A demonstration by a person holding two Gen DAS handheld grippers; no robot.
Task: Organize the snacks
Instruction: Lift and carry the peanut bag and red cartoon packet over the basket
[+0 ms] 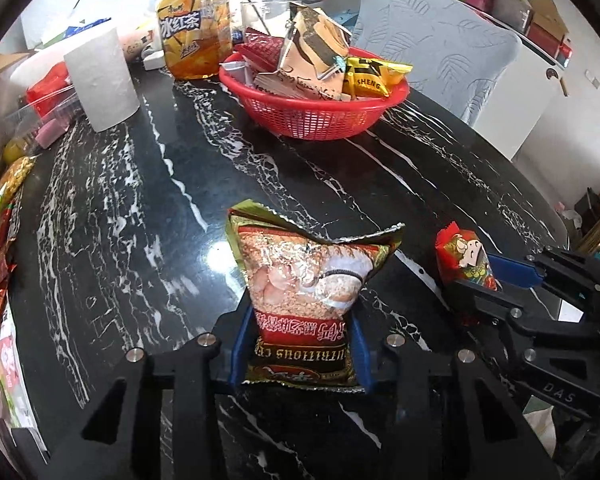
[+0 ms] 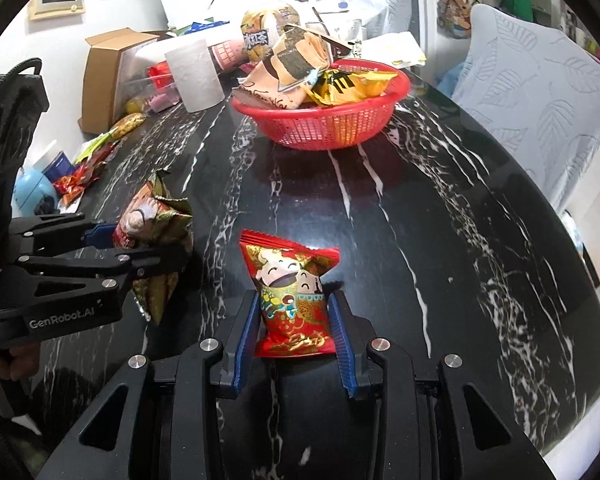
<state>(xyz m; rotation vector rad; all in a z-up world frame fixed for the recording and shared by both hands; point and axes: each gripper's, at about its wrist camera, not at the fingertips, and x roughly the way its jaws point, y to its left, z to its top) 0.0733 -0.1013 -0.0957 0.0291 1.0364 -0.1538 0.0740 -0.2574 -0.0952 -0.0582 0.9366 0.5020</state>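
Partway: red mesh plastic basket (image 1: 312,120) already holds several packs, left gripper (image 1: 300,344) clamps gold-red cereal pouch (image 1: 304,280), right gripper (image 2: 296,332) clamps small red cartoon-print snack pack (image 2: 292,296), both unbinned.

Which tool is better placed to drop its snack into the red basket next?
Probably right: the right tool, gripping the red packet, faces the red basket more directly.

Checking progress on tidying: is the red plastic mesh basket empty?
No, the red plastic mesh basket already holds several snack packets, including a yellow foil packet at its right side.
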